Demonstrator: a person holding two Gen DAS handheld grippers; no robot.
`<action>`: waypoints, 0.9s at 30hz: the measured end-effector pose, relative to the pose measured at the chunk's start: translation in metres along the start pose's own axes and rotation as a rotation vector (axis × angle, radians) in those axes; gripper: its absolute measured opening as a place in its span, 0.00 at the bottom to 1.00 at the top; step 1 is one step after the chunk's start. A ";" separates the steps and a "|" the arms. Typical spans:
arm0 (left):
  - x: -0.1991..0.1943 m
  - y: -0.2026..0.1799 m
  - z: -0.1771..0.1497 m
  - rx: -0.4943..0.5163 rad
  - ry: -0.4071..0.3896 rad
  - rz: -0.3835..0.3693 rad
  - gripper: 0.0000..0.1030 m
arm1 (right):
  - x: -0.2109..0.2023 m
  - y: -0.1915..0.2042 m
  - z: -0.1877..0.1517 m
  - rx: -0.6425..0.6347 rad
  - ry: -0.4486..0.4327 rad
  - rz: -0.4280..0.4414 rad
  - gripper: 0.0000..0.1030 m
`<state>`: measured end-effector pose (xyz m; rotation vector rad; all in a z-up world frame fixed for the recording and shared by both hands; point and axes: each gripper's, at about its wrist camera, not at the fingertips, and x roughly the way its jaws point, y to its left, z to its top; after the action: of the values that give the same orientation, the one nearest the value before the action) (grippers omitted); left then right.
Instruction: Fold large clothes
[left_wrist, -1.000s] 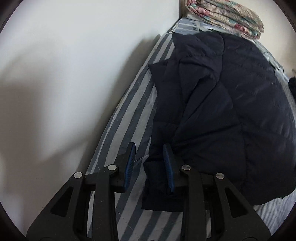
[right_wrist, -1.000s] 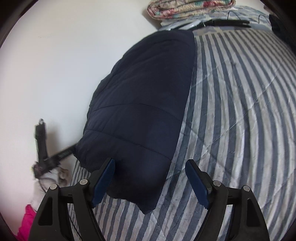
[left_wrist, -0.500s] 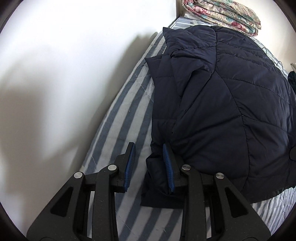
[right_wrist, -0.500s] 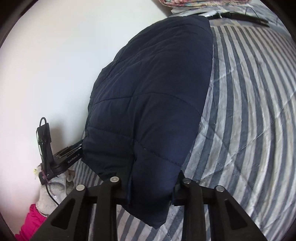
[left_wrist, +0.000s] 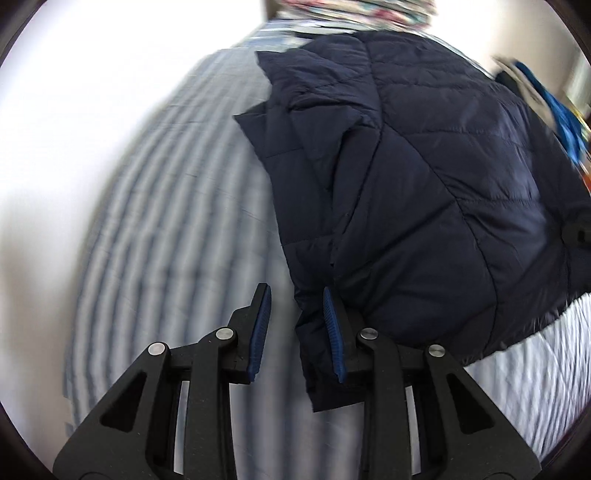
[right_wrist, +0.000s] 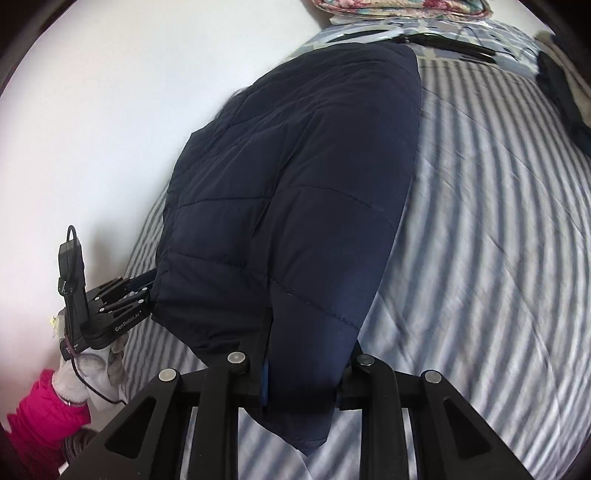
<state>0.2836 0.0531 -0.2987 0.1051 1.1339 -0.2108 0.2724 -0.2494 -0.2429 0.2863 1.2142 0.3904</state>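
- The dark navy quilted jacket (left_wrist: 424, 177) lies on the blue-and-white striped bedspread (left_wrist: 166, 221), along the bed's wall side, with a bare band of stripes between it and the white wall (left_wrist: 92, 92).
- The right gripper (right_wrist: 301, 373) is clenched on the jacket's near corner: the padded cloth fills the space between its two fingers and hides the pads, and a point of fabric hangs below them toward the bedspread. Its jaws have just been closing.
- The left gripper (left_wrist: 297, 328) stands partly closed at the jacket's other near corner. A fold of the hem lies against its right pad (left_wrist: 332, 332), while the left pad (left_wrist: 260, 328) stands clear of the cloth with bedspread showing in the gap, so it is not clamped on the cloth.
- In the right wrist view that left gripper (right_wrist: 122, 295) shows at the jacket's wall-side edge, held by a light-gloved hand (right_wrist: 92, 362) with a pink sleeve (right_wrist: 44, 410) behind it.
- Beyond the jacket's far end, a folded floral quilt (right_wrist: 399, 7) sits at the head of the bed.
- Dark straps (right_wrist: 443, 40) lie on the bedspread just past the jacket's far edge.
- View of the bedspread is motion-blurred.
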 end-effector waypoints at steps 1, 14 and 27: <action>-0.002 -0.008 -0.002 0.012 0.005 -0.021 0.27 | -0.006 -0.005 -0.007 0.002 0.002 -0.004 0.22; -0.068 -0.052 -0.022 0.141 0.011 -0.170 0.27 | -0.064 -0.045 -0.046 -0.023 -0.041 -0.107 0.41; -0.052 -0.039 0.086 0.031 -0.168 -0.192 0.27 | -0.081 -0.036 0.027 -0.127 -0.383 -0.201 0.40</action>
<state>0.3299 0.0046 -0.2142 0.0051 0.9734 -0.4003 0.2791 -0.3171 -0.1802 0.1202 0.8289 0.2233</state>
